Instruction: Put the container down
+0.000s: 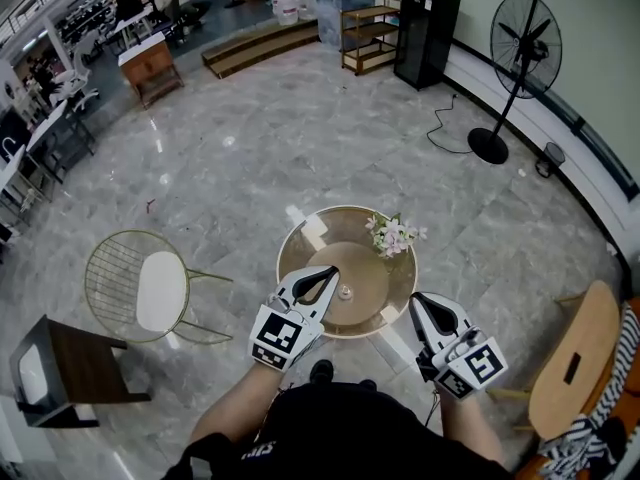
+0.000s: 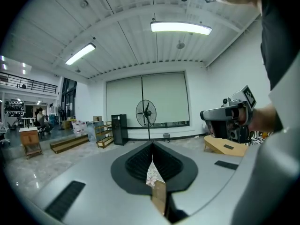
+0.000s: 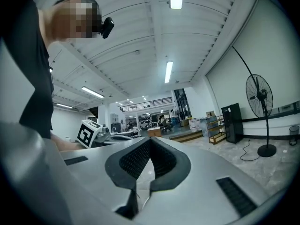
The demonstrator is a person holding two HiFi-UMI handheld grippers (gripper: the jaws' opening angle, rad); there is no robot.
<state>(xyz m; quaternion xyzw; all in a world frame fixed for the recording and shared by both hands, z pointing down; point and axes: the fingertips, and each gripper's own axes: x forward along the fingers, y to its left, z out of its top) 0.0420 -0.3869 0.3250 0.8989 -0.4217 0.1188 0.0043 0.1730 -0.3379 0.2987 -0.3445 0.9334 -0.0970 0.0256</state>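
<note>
- Round glass-topped desk with a gold rim sits below me on the grey marble floor; a brown disc shows under its middle.
- Small pale container stands on the desk's centre, clear of both claws; too small for me to make out any detail.
- Left claw hangs over the desk's near-left part, tips just beside the container; jaws pressed together, nothing gripped.
- Right claw hangs at the desk's near-right rim, well apart from the container; jaws meet at the tips, nothing between them.
- Spray of pink and white flowers lies at the far-right rim.
- Gold wire chair with a white seat stands left of the desk; black pedestal fan by the far wall.
</note>
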